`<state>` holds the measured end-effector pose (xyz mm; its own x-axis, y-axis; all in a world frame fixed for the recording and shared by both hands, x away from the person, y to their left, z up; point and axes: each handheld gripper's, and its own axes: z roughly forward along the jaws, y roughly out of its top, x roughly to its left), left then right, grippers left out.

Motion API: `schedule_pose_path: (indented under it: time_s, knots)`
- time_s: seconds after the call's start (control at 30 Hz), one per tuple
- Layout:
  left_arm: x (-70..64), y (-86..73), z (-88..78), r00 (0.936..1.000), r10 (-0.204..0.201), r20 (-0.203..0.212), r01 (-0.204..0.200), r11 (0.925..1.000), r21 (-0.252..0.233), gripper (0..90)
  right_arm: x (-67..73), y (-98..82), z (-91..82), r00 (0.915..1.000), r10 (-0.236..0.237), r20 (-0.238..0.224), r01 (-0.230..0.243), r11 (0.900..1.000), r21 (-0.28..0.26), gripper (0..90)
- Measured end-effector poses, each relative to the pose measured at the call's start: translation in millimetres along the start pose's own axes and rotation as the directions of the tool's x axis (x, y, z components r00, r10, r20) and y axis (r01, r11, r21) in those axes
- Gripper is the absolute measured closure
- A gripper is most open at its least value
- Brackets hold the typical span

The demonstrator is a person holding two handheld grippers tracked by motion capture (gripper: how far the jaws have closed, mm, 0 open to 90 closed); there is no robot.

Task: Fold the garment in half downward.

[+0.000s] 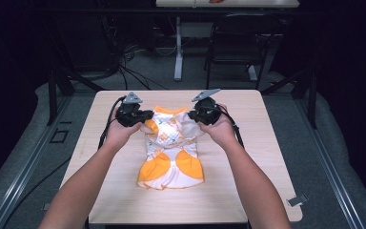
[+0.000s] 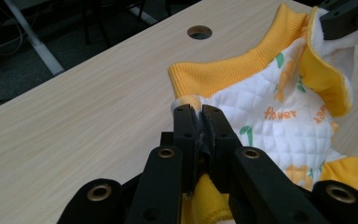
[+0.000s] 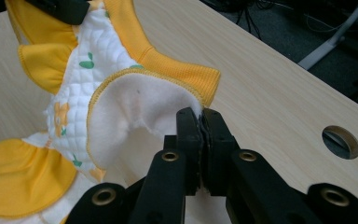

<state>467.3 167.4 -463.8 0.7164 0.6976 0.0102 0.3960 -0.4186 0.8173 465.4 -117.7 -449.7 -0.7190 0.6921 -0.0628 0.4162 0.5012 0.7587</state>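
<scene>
High view: with the left gripper (image 1: 140, 116) and right gripper (image 1: 194, 114) each clamped on a shoulder edge of the small yellow-and-white quilted garment (image 1: 171, 152), whose hem rests mid-table (image 1: 248, 186), raise both evenly, keeping the collar taut and level.

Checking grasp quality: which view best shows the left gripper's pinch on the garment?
Left gripper view: the left gripper jaws are shut on the garment edge, up close. The high view shows that gripper at the garment's shoulder, small. The right gripper view catches its dark tip at the top.
</scene>
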Motion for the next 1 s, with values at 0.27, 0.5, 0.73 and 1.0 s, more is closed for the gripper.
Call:
schedule_pose_path:
  time_s: [0.27, 0.5, 0.73, 1.0]
  knots:
    - [-5.0, -13.1, -5.7, 0.9995, 0.01, 0.029, -0.011, 0.9999, 0.006, 85.3, 11.2, -11.0, -2.9, 0.9991, -0.035, -0.025, 0.036, 0.999, 0.01, 86.7]
    - [-7.7, -20.4, -11.2, 0.999, 0.009, 0.043, -0.009, 1.0, 0.0, 85.3, 16.9, -14.5, -7.0, 0.9979, -0.043, -0.048, 0.044, 0.999, 0.018, 86.7]
    - [-10.8, -24.2, -14.0, 0.9986, 0.017, 0.051, -0.017, 0.9998, 0.008, 85.3, 21.7, -20.0, -7.3, 0.9968, -0.054, -0.06, 0.055, 0.998, 0.028, 86.7]
    - [-15.9, -24.1, -16.2, 0.9981, 0.034, 0.052, -0.035, 0.9993, 0.014, 85.3, 23.5, -24.8, -10.1, 0.9963, -0.056, -0.065, 0.058, 0.998, 0.03, 86.7]
